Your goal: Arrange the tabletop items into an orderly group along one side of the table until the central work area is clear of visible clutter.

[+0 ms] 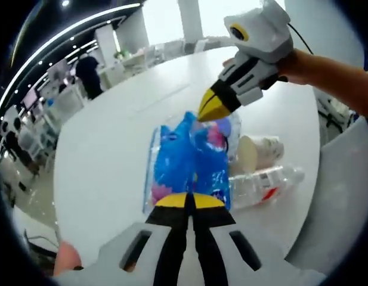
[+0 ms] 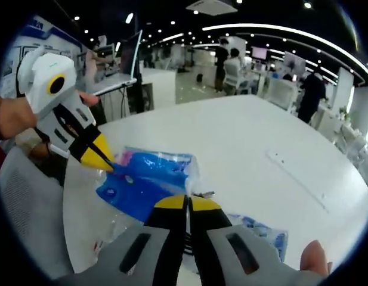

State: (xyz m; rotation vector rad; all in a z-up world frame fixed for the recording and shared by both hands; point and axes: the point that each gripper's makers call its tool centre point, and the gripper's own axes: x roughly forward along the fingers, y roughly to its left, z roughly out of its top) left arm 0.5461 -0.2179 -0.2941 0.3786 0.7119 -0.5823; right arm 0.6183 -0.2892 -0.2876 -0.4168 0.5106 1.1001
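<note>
Yellow-tipped jaws of the left gripper (image 1: 187, 201) press together on the near edge of a blue plastic bag (image 1: 189, 161) lying on a round white table (image 1: 106, 155). From the far side, the right gripper (image 1: 209, 109) pinches the bag's opposite edge, jaws closed on it. Just beside the bag lie a clear plastic bottle (image 1: 264, 183) and a paper cup (image 1: 258, 152). In the right gripper view, both grippers (image 2: 186, 204) grip the bag (image 2: 142, 182) between them; a grey chair back (image 2: 28, 208) stands at the table's edge.

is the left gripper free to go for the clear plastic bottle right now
Probably not yet: the left gripper looks shut on the blue packet, as does the right gripper. The clear plastic bottle lies beside it, uncovered.
</note>
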